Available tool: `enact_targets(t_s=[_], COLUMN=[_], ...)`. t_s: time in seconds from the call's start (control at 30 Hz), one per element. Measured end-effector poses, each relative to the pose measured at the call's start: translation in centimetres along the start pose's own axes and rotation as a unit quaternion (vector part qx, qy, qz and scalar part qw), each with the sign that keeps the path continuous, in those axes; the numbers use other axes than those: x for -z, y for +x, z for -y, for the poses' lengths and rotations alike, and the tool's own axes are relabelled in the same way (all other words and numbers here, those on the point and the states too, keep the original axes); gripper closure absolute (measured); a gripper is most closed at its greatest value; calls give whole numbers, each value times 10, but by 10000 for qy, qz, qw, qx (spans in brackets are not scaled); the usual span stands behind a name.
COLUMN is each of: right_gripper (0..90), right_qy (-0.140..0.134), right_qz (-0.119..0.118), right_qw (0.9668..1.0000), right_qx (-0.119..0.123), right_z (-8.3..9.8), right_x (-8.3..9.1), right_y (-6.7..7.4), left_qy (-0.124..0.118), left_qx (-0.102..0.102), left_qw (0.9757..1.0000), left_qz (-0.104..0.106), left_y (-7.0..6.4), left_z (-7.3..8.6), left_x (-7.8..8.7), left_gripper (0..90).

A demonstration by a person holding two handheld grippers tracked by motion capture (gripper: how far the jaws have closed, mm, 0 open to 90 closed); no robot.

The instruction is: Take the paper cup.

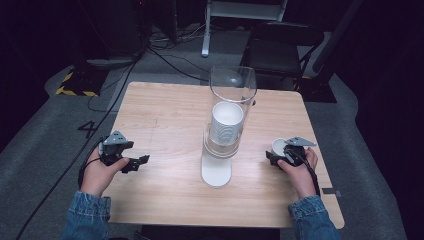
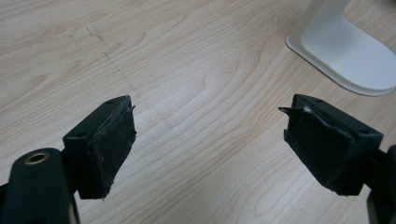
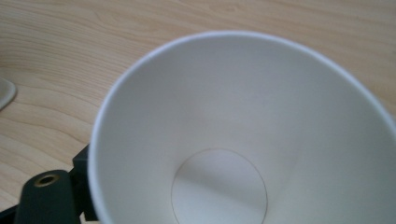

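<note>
Black jaws of the right gripper, at lower right of the high view, clamp a single white paper cup, mouth toward its camera. At lower left, the left gripper gapes empty over the wooden table. At frame centre stands a clear cup dispenser with stacked cups; the held cup seems just drawn, and next likely needs setting down upright

high view: above, facing forward-down | gripper views: close, low over table (shared wooden top)
</note>
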State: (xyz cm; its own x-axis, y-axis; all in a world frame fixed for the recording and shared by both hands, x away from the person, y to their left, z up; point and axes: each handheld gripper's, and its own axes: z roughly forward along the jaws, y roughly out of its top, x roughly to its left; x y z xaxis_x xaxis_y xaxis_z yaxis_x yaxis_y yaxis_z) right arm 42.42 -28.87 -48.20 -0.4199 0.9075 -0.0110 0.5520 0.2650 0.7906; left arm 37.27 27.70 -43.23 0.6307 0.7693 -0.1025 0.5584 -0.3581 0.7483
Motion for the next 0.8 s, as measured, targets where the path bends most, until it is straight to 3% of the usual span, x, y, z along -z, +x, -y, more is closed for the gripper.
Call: enact_targets(t_s=[0.07,0.2,0.3,0.53,0.7,0.8], right_gripper=[160,156,155,156,154,154], right_qy=[-232,-380,-580,-1087,-1333,-1308], right_qz=[13,-29,-62,137,-115,-251], right_qw=[9997,9990,9983,9939,9910,9911], right_qx=[64,228,88,-156,-38,-38], right_z=[-3,-9,-11,-19,-32,-35], right_x=[3,7,10,23,45,51], right_y=[3,8,7,3,12,17], left_qy=[1,7,-14,-13,-7,12], left_qx=[2,21,43,55,20,5], left_qw=[10000,10000,10000,10000,10000,10000], left_qz=[-4,10,-4,3,-12,22], left_y=[0,0,0,0,-2,-4], left_z=[0,1,1,2,1,1], left_x=[0,0,0,1,2,2], left_gripper=[160,160,160,160,160,161])
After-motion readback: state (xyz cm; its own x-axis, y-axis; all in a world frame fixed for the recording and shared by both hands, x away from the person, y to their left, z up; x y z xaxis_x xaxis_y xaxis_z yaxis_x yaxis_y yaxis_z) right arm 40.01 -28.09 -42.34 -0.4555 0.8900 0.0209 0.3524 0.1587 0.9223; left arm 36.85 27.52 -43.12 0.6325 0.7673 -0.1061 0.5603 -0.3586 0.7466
